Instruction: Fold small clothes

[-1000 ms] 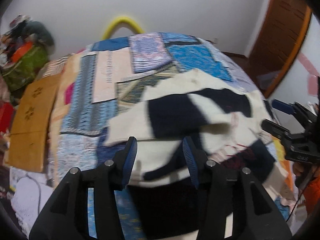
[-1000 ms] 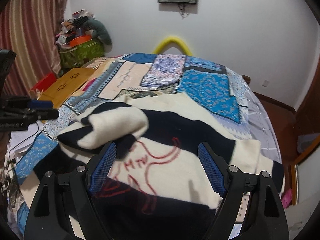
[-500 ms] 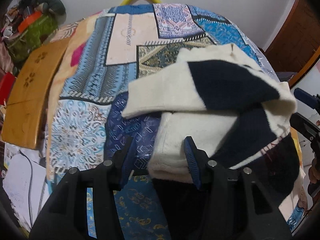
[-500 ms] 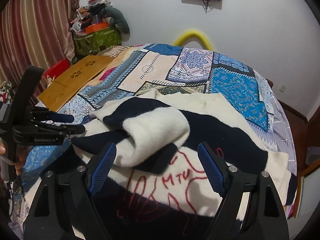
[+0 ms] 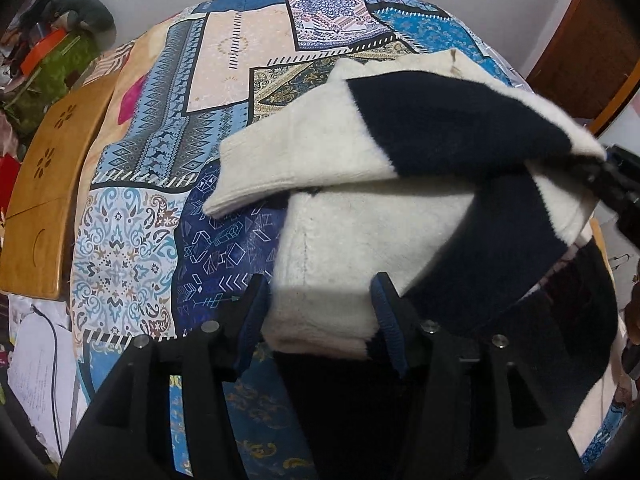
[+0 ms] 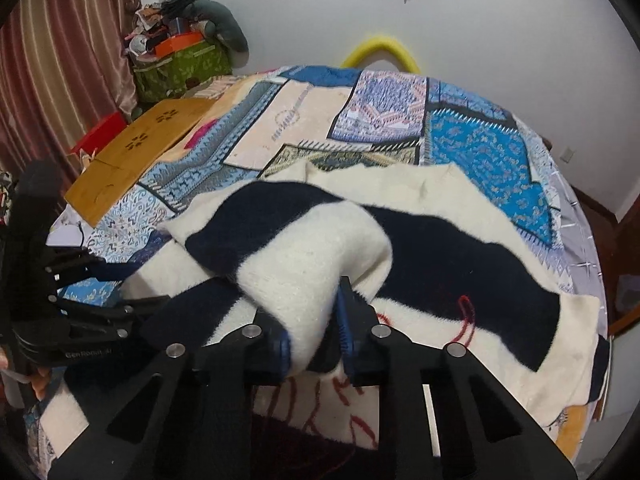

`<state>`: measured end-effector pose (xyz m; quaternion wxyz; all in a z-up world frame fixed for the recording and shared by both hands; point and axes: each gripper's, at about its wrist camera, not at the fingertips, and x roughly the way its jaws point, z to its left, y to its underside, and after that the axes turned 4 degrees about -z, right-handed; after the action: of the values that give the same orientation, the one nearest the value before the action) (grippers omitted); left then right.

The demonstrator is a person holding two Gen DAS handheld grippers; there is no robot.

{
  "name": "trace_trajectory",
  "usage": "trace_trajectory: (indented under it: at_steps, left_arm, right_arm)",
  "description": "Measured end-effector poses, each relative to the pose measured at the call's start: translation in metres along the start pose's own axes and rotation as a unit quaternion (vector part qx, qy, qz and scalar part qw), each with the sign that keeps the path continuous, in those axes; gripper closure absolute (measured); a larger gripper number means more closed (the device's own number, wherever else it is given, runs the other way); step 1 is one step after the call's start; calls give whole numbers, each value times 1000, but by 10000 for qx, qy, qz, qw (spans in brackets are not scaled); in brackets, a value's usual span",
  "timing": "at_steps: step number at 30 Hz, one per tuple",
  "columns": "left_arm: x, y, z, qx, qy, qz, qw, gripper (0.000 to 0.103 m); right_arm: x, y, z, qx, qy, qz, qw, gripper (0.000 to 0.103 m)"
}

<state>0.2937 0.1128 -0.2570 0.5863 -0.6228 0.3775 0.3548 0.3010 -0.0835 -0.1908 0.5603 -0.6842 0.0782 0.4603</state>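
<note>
A cream and navy striped fleece sweater (image 5: 360,216) (image 6: 460,248) with red stitching lies on the bed, one sleeve folded across its body. My right gripper (image 6: 308,312) has its jaws closing on the thick cream fold of that sleeve (image 6: 320,264), and the pads pinch it. It shows at the right edge of the left wrist view as the right gripper (image 5: 616,184), at the sleeve's bend. My left gripper (image 5: 320,300) hangs low over the sweater's cream hem edge with its jaws opening. The cloth lies between the fingers but is not pinched. The left gripper (image 6: 88,280) also shows at the far left.
A patchwork bedspread (image 5: 224,92) (image 6: 472,140) covers the bed. A wooden board (image 5: 44,184) (image 6: 136,148) leans on its left side. A green bag (image 6: 180,68) piled with clutter and a curtain (image 6: 60,60) stand beyond. Papers and a cable (image 5: 36,360) lie on the floor. A wooden door (image 5: 580,60) is at the right.
My right jaws went from wide apart to closed on the sleeve fold. The left gripper sank toward the sweater's hem, so the cloth now fills the gap between its fingers.
</note>
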Motion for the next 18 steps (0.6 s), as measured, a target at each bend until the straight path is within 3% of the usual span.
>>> trace_trajectory:
  at_steps: [10,13,16,18]
  left_arm:
    - [4,2,1,-77,-136,6,9999,38]
    - [5,3,4,-141,-119,34,9998,35]
    - [6,5,6,-154,-132,67,9998,35]
    - [5,6,6,-144,-140,60,9998,35]
  right_arm:
    - [-36,-13,-26,452,189,-561,9972,86]
    - [-44,-12,-40,621,430,-702,9947,88]
    - [-55,-9,-61,779,1009,-842,9883,95]
    - [-58,-7,-83,963,996,-743,9876,95]
